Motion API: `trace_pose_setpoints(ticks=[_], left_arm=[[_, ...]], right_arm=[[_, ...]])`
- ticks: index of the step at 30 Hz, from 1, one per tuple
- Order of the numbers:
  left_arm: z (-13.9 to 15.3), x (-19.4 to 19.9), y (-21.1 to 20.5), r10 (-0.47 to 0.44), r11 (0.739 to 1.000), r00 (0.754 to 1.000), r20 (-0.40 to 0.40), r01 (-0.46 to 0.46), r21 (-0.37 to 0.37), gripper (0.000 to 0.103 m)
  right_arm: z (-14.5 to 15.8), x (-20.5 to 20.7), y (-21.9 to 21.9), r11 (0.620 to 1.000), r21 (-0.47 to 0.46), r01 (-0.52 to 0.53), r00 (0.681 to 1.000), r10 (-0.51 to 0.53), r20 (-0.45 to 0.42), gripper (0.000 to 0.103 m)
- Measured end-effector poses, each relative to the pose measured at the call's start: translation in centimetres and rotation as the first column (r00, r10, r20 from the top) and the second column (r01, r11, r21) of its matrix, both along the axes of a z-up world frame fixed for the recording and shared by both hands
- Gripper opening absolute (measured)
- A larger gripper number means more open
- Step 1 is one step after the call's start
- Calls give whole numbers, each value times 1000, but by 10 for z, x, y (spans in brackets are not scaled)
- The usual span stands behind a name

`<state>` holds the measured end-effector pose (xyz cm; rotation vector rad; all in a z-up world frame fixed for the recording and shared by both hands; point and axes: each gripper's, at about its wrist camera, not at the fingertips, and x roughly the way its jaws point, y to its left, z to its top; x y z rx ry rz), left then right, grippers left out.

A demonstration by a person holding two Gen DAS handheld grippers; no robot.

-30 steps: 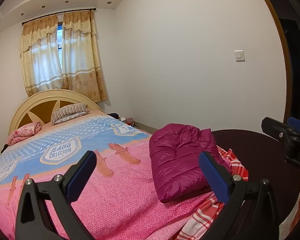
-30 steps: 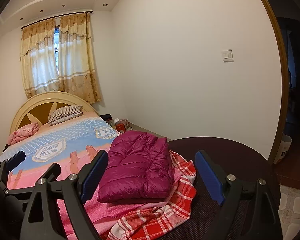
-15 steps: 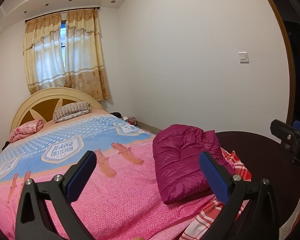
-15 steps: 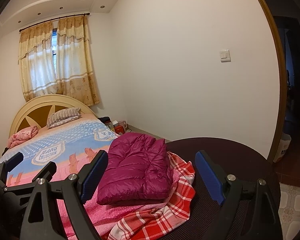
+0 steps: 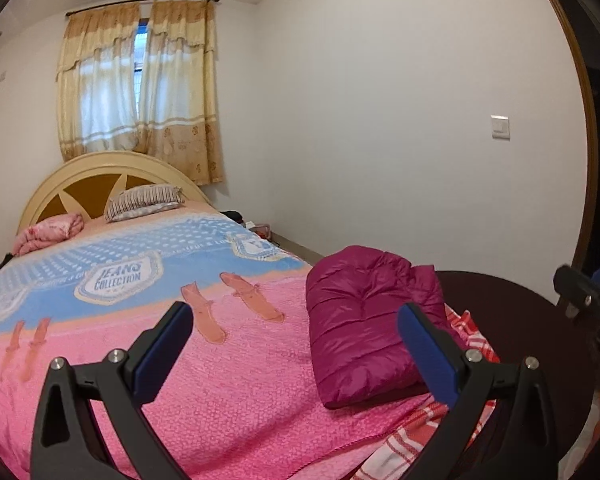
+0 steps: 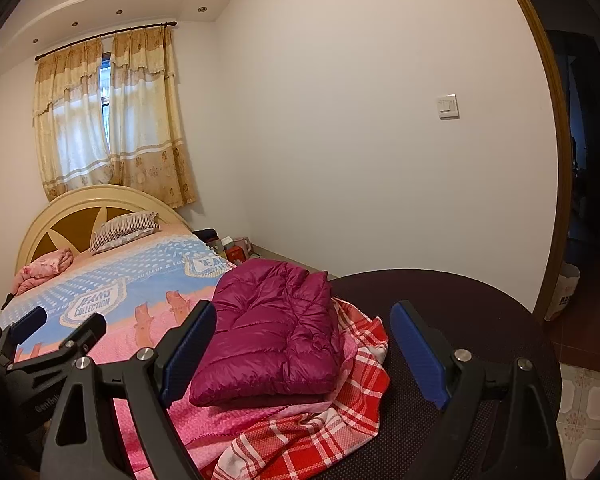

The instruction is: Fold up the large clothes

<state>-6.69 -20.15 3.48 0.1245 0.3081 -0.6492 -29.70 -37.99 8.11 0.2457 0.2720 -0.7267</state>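
Quilted magenta jacket point(image 6: 270, 334) lies folded on fuzzy pink blanket point(image 5: 220, 380); both grippers' fingers wide apart, empty.

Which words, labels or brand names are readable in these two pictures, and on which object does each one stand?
"JEANS COLLECTION": on a badge of the blanket, readable in the left wrist view.
"GenRob...": on the left gripper, as the right wrist view shows it; the rest is cut off.
Other blanket badges: lettering too blurred to read.
White bag in the doorway: dark print too small to read.

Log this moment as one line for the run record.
left gripper: open, empty | right gripper: open, empty | magenta puffer jacket: folded, lying on bed corner over red plaid blanket
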Motion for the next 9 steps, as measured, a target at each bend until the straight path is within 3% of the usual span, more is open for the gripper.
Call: trace_pose_setpoints(ticks=[9], left_arm=[[-6,9,-3,20,998,1000,-17,-19,64,103]], right_arm=[[-6,4,-6,1000,20,4,1000,-3,-12,89]])
